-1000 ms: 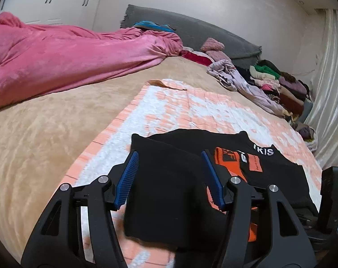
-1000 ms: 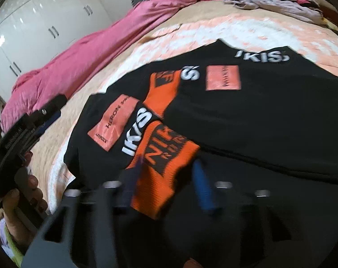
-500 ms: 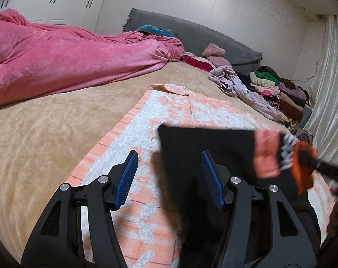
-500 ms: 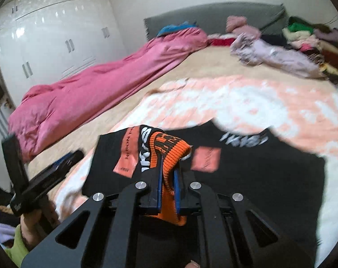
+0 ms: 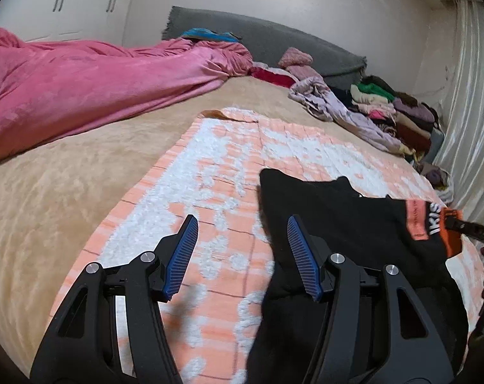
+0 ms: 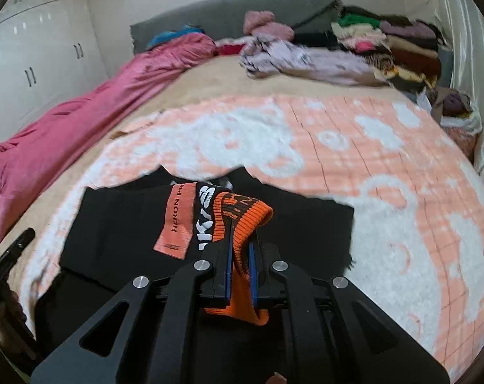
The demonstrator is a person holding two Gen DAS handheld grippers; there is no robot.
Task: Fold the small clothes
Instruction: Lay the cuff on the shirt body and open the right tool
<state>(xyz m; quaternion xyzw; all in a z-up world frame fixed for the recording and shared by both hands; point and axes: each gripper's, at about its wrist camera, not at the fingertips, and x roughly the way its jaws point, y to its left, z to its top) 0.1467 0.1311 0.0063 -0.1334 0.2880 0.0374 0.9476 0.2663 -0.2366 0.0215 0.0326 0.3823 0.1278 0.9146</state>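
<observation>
A black sweater [image 5: 347, 224] with orange cuffs and patches lies on the orange-and-white blanket [image 5: 216, 172]; it also shows in the right wrist view [image 6: 120, 224]. My right gripper [image 6: 241, 249] is shut on the sweater's orange cuff [image 6: 245, 214] and holds the sleeve across the body; it shows at the right edge of the left wrist view [image 5: 465, 225]. My left gripper [image 5: 242, 256] is open and empty, above the blanket at the sweater's left edge.
A pink duvet [image 5: 82, 89] lies along the left of the tan bed [image 5: 50, 198]. A pile of clothes [image 6: 385, 44] and a lilac garment [image 6: 305, 60] sit at the far right by the grey headboard [image 5: 273, 44]. A curtain [image 5: 472, 96] hangs on the right.
My right gripper closed on the orange cuff and carried the sleeve rightward across the sweater. The sweater's left part now lies further right of my left gripper, which stays open.
</observation>
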